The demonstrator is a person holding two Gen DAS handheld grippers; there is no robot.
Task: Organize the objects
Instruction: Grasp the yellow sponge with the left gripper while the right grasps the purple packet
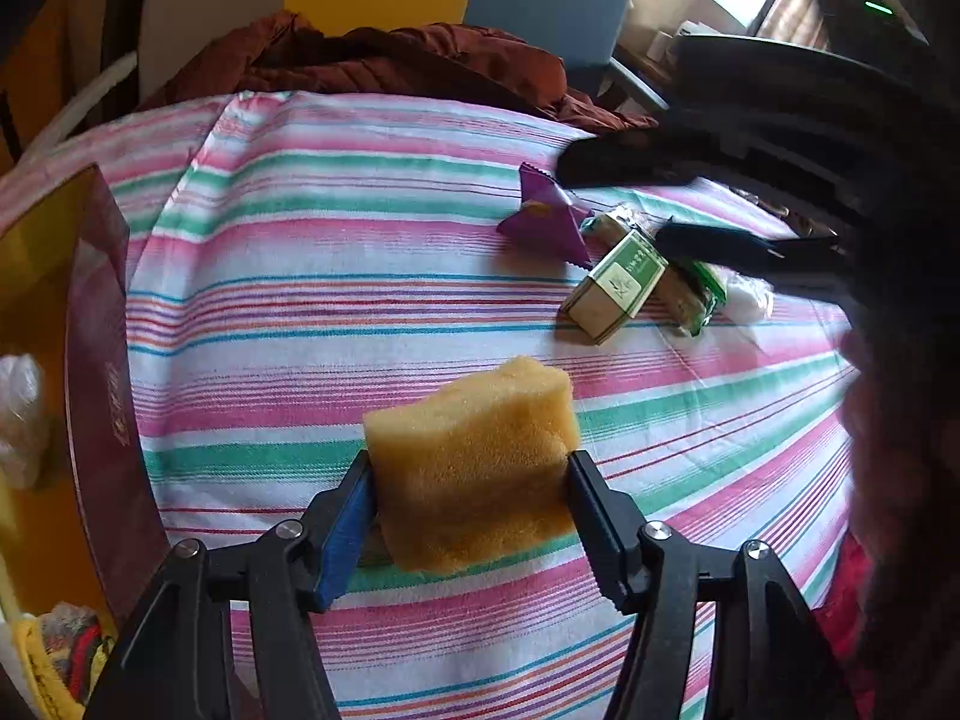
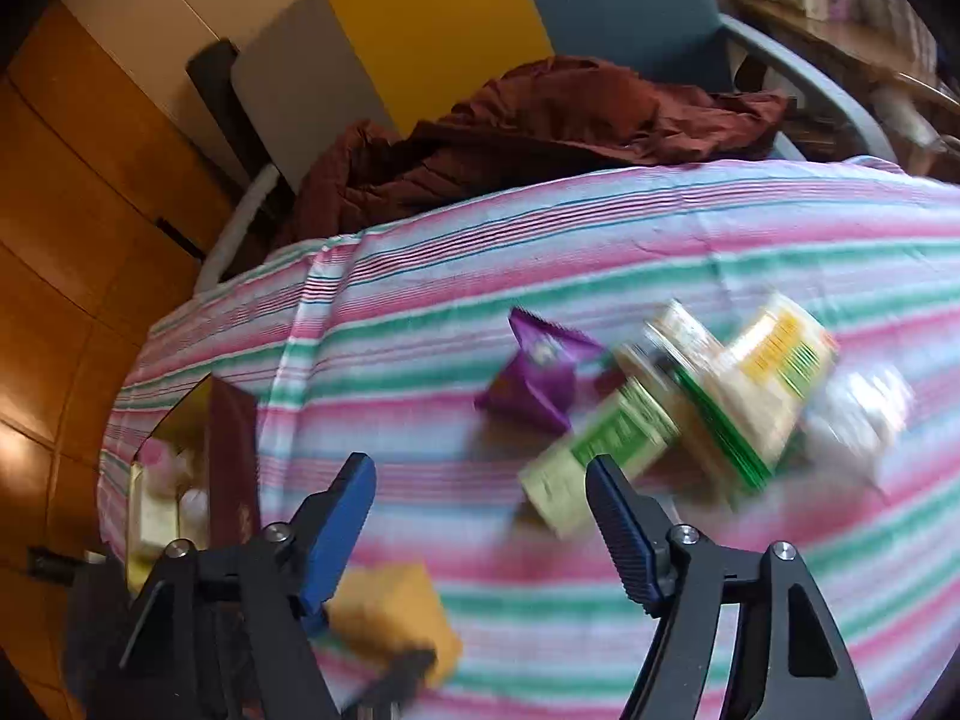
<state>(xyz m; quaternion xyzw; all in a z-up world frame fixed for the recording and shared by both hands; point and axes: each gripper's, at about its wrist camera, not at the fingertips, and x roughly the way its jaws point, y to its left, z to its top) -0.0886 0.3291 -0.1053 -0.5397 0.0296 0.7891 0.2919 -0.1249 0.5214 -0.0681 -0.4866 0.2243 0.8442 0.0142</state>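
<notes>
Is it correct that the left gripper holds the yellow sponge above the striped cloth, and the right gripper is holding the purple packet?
Not quite. The left gripper does hold the yellow sponge above the striped cloth. But the right gripper is empty, its jaws open; the purple packet lies on the cloth, as the right wrist view shows.

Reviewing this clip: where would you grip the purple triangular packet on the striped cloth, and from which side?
Judging by shape, take the purple packet across its puffed middle, coming from above on its open left side; the green-and-white box crowds its right, and the crimped corners look thin and slippery.
</notes>
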